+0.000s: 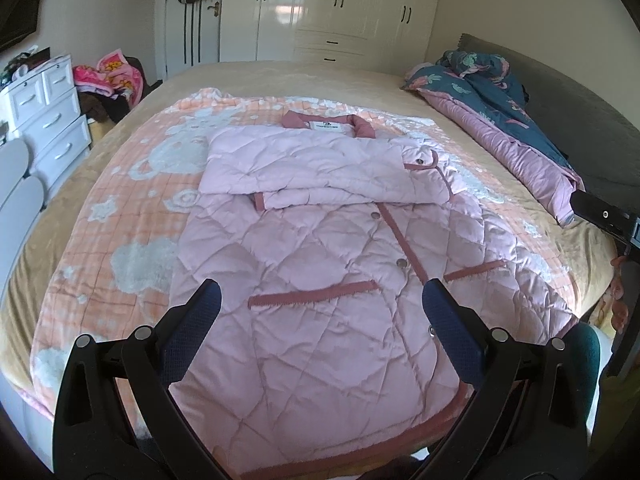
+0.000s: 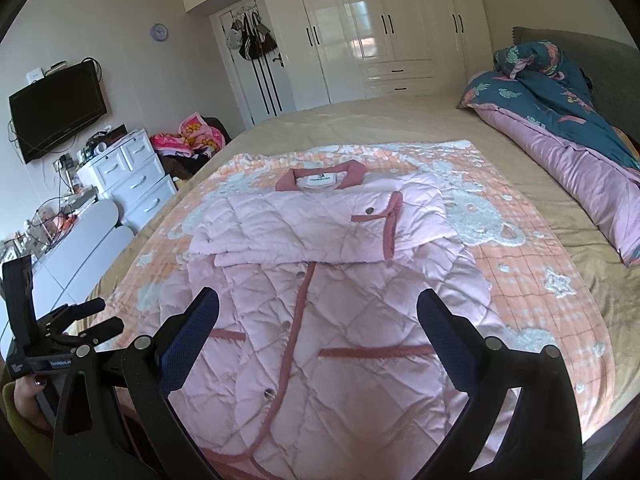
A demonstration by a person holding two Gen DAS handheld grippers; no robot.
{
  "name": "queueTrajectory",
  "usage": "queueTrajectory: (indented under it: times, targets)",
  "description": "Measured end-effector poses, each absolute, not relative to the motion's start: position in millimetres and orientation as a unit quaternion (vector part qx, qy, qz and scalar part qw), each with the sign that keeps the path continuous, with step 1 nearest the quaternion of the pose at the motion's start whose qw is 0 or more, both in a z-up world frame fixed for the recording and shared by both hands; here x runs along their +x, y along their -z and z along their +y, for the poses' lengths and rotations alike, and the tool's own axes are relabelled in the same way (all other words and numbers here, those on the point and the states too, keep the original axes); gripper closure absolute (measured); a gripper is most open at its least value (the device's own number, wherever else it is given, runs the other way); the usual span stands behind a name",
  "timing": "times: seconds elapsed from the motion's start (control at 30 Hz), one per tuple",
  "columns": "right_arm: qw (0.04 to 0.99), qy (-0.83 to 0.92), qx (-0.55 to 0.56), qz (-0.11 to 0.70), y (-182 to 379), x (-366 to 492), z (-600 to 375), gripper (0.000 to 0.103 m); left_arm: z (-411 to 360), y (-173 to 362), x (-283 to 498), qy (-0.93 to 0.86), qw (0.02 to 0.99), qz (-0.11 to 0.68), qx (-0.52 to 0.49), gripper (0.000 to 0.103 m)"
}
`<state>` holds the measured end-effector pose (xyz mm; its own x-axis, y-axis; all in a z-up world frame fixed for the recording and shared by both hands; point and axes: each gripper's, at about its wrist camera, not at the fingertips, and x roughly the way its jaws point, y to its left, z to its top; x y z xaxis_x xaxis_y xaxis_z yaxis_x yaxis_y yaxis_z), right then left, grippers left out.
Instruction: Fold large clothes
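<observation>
A white wardrobe (image 2: 380,28) stands behind the bed (image 2: 400,124); a drawer chest (image 2: 128,184) and TV (image 2: 58,110) are on the left.

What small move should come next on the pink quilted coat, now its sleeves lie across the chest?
Probably lower both open grippers, left and right, to the near hem of the pink quilted coat and pinch it: sleeves lie folded across the chest, the lower half lies flat and unfolded, and neither gripper holds anything.

My right gripper (image 2: 318,312) spread wide above the pink quilted coat (image 2: 320,320), sleeves folded across its chest, peach blanket (image 2: 540,300) beneath, my left gripper (image 2: 86,318) off the bed's (image 2: 400,120) left edge
</observation>
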<state>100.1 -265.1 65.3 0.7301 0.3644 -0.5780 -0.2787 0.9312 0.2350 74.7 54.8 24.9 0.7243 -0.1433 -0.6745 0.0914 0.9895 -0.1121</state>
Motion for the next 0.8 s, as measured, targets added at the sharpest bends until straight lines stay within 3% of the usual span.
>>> queueTrajectory:
  times: [0.8]
  targets:
    - [0.918, -0.136, 0.084, 0.362, -28, 83, -319, 0.004, 84, 14, 58, -0.006, 0.910, 0.413, -0.031, 0.008]
